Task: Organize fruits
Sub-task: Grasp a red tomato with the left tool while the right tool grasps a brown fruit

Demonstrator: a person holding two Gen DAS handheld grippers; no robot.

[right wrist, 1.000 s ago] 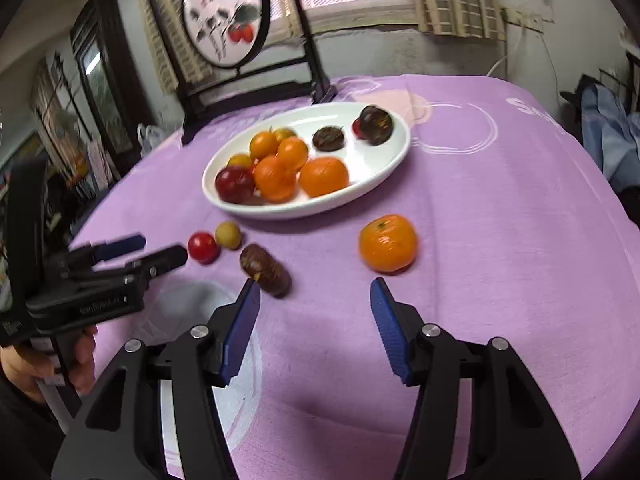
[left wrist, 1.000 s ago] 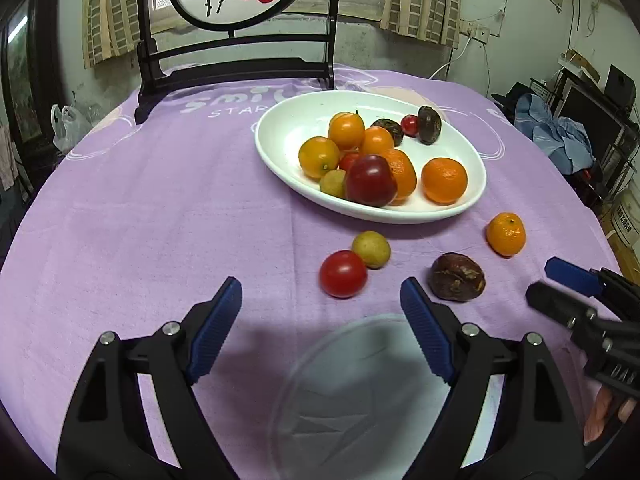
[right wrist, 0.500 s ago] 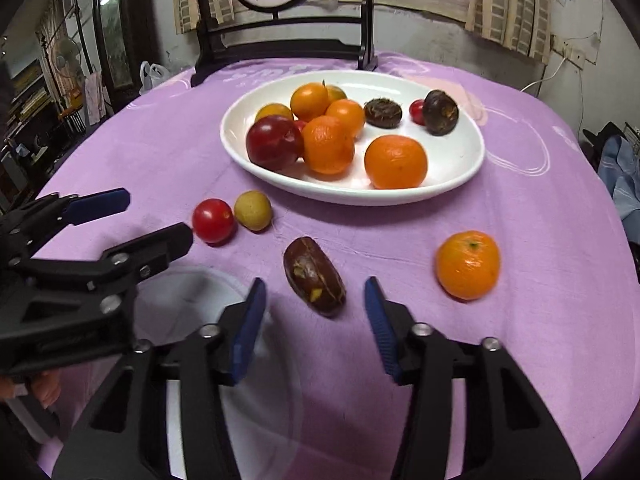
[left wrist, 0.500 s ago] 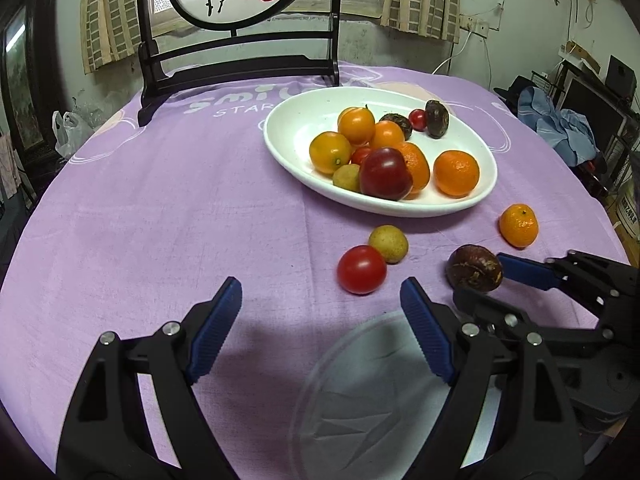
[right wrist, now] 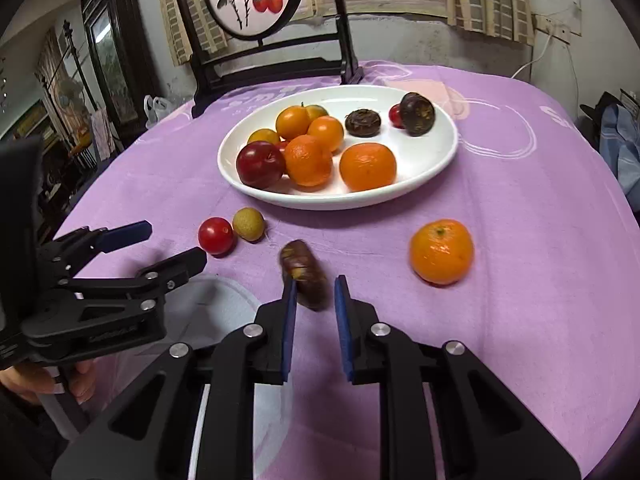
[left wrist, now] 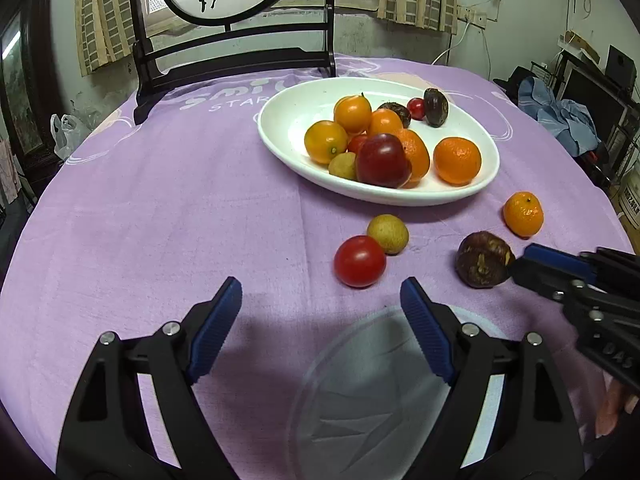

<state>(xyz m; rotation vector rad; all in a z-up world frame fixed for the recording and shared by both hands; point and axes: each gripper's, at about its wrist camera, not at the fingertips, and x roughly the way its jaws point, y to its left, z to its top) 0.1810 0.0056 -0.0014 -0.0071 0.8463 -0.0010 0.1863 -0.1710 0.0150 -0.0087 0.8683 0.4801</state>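
Note:
A white oval bowl (left wrist: 280,136) (right wrist: 440,156) holds oranges, a red plum and dark fruits. On the purple cloth lie a red tomato (left wrist: 359,261) (right wrist: 215,235), a small yellow-green fruit (left wrist: 387,233) (right wrist: 248,223), a dark brown fruit (left wrist: 483,258) (right wrist: 302,270) and an orange (left wrist: 523,214) (right wrist: 441,251). My right gripper (right wrist: 314,292) (left wrist: 520,264) has its jaws narrowed around the near end of the brown fruit. My left gripper (left wrist: 320,300) (right wrist: 176,244) is open and empty, just short of the tomato.
A clear plastic lid or plate (left wrist: 380,392) (right wrist: 224,308) lies on the cloth under both grippers. A dark wooden chair (left wrist: 232,60) stands at the table's far edge. The table edge drops off at right, with clutter (left wrist: 560,116) beyond.
My right gripper moved forward to the brown fruit and closed most of the way around it. My left gripper edged slightly nearer the tomato and stayed open.

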